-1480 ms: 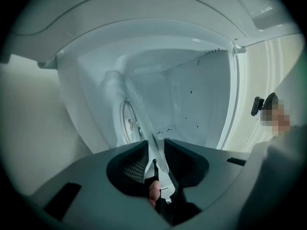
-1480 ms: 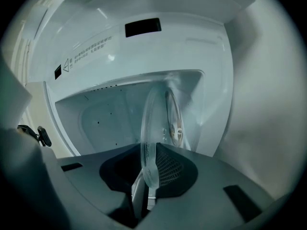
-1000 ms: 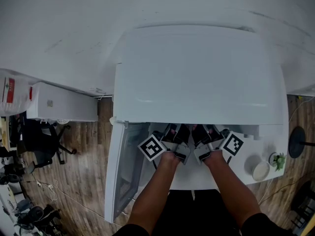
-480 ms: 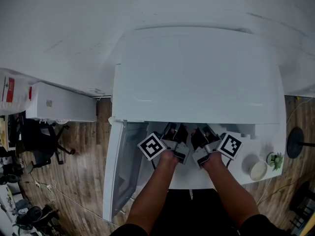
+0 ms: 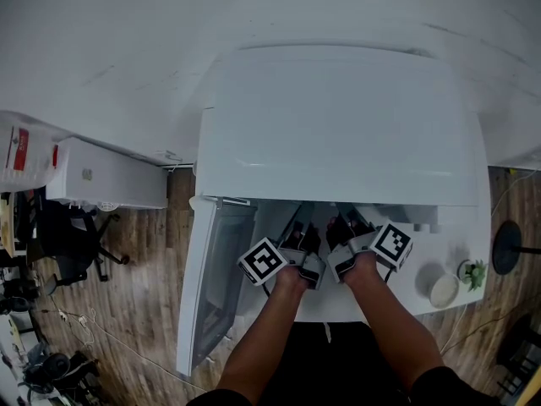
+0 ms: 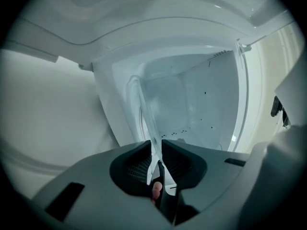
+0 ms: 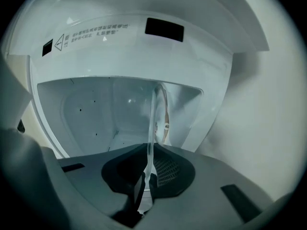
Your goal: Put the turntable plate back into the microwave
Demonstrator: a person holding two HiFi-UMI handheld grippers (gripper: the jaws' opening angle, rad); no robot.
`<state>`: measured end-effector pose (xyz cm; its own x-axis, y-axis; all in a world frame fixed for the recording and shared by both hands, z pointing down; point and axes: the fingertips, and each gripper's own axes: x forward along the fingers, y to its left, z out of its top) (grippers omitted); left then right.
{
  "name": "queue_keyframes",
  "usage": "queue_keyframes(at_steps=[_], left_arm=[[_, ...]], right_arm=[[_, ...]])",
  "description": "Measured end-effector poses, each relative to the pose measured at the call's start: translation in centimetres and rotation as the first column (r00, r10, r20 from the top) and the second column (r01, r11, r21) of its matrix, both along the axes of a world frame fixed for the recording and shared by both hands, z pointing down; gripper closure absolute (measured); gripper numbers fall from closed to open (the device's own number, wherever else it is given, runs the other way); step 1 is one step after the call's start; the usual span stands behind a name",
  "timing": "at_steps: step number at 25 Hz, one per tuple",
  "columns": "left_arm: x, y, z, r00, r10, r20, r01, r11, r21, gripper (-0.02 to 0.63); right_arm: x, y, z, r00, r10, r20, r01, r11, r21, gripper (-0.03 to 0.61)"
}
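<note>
Eased slightly toward 6 o'clock in head view since a second ago with left claw (image 6: 156,146). Just been closing there; now clamped, like right claw (image 7: 149,151), on rim of glass turntable plate (image 6: 144,108), held before open microwave (image 5: 338,125) at 12 o'clock.

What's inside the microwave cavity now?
The glass turntable plate reaches into the white-walled cavity, its rim held by the right tool and the left tool, whose jaws have just been closing on it. The tools' bodies mostly cover the cavity floor.
</note>
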<state>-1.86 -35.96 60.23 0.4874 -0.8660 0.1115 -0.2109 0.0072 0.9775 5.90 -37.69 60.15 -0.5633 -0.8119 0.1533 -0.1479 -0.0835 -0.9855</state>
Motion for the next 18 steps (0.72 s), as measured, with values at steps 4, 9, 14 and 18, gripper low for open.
queue_keyframes(at_steps=[4,9,14,18], left_arm=[[-0.2,-0.1,0.3,1.0,-0.001,0.007,0.001,1.0,0.001,0.54],[-0.1,-0.4,0.7,1.0,-0.001,0.009,0.001,1.0,-0.009,0.554],[0.1,-0.2,0.7,0.999,-0.005,0.036,0.005,1.0,-0.005,0.541],[-0.1,0.6,0.9,0.995,0.007,0.096,-0.006,1.0,-0.003,0.541]], right_arm=[[-0.1,0.4,0.2,0.996,-0.023,-0.086,0.024,1.0,0.006,0.526],[1.2,2.6,0.2,0.967,-0.044,-0.251,0.051,0.998,0.023,0.554],[1.8,3.3,-0.9,0.916,-0.074,-0.395,0.13,0.984,0.118,0.567],[0.8,3.4,-3.0,0.861,-0.105,-0.497,0.241,0.946,0.216,0.563]])
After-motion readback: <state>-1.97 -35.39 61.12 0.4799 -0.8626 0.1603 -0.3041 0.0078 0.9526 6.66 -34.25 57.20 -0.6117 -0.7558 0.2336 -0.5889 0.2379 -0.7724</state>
